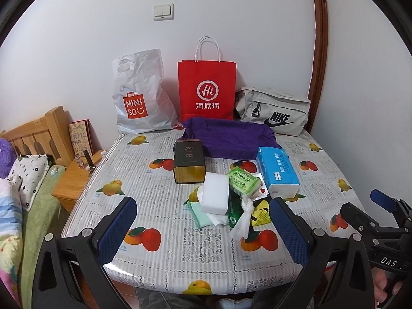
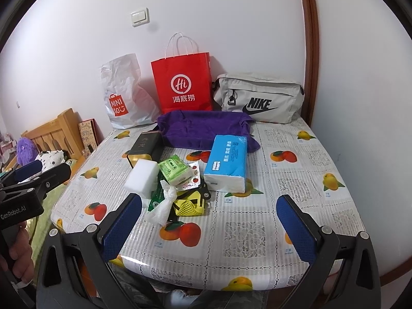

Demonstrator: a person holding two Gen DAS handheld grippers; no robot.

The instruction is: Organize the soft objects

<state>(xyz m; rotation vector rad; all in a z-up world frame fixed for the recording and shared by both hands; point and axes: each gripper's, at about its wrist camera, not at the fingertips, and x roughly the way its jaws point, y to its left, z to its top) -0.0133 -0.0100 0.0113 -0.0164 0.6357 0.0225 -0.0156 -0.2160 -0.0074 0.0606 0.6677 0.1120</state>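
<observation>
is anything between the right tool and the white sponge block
Partly. The right tool hangs open over the table's near edge, and the white sponge block lies ahead to its left. A crumpled white plastic bag and a green packet lie just in front of the sponge.

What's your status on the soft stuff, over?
Left gripper and right gripper open, empty, short of the pile. White sponge untouched, leaning on the dark tin. Blue tissue pack beside it, nothing blocking.
</observation>
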